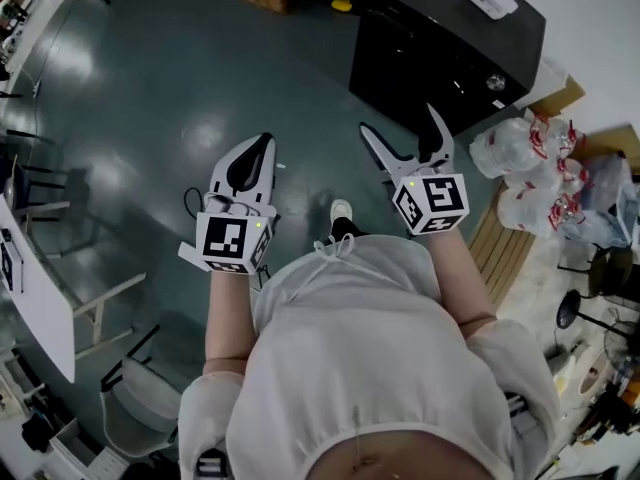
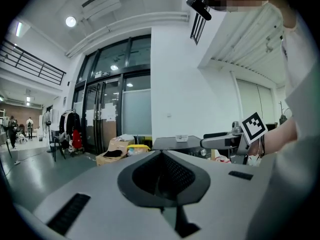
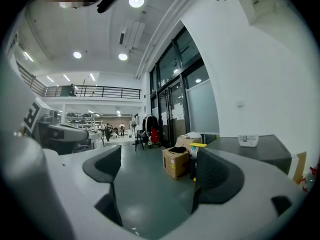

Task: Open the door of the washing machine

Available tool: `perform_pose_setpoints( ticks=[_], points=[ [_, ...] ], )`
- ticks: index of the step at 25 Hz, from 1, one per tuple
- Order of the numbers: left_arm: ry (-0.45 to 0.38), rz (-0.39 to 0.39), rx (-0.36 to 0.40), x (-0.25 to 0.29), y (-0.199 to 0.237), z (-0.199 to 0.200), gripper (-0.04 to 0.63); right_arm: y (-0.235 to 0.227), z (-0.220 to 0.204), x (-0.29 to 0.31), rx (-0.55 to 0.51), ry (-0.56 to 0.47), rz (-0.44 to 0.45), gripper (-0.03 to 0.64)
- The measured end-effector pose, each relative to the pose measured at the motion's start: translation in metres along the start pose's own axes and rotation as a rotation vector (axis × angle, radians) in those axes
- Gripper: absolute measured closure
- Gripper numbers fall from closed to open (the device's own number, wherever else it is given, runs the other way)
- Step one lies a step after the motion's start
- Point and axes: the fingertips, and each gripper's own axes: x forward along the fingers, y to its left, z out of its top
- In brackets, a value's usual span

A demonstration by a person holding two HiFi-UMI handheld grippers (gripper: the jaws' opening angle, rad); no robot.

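— Any writing you can read?
— None, only square markers on the cubes (image 1: 235,243). The left gripper (image 1: 266,140) has its jaws clenched on nothing. The right gripper (image 1: 400,120) gapes wide and empty, with the dark washing machine (image 1: 440,38) beyond its jaws, untouched.

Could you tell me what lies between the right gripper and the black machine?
Only bare green floor, as the head view shows; the right gripper stands open and empty, short of the black machine.
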Motion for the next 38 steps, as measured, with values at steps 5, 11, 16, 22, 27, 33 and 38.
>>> perform_pose_setpoints(
  ticks=[5, 11, 16, 22, 27, 33, 38],
  points=[
    [0.024, -0.007, 0.002, 0.082, 0.026, 0.001, 0.574, -0.056, -0.009, 0.066, 0.013, 0.046, -0.023, 0.132],
    [0.058, -0.026, -0.017, 0.153, 0.056, -0.004, 0.574, -0.099, -0.022, 0.121, 0.031, 0.102, -0.070, 0.132],
    [0.083, -0.128, -0.007, 0.219, 0.072, -0.014, 0.574, -0.132, -0.026, 0.168, 0.048, 0.112, -0.155, 0.140],
    [0.103, -0.315, 0.047, 0.324, 0.107, -0.018, 0.574, -0.174, -0.038, 0.240, 0.077, 0.139, -0.295, 0.140],
    [0.127, -0.529, 0.081, 0.406, 0.133, -0.018, 0.574, -0.204, -0.042, 0.284, 0.135, 0.165, -0.475, 0.140],
    [0.141, -0.675, 0.084, 0.480, 0.160, -0.023, 0.574, -0.229, -0.074, 0.319, 0.238, 0.241, -0.672, 0.140],
    [0.162, -0.785, 0.072, 0.525, 0.165, -0.044, 0.574, -0.242, -0.123, 0.337, 0.321, 0.345, -0.785, 0.160]
  ],
)
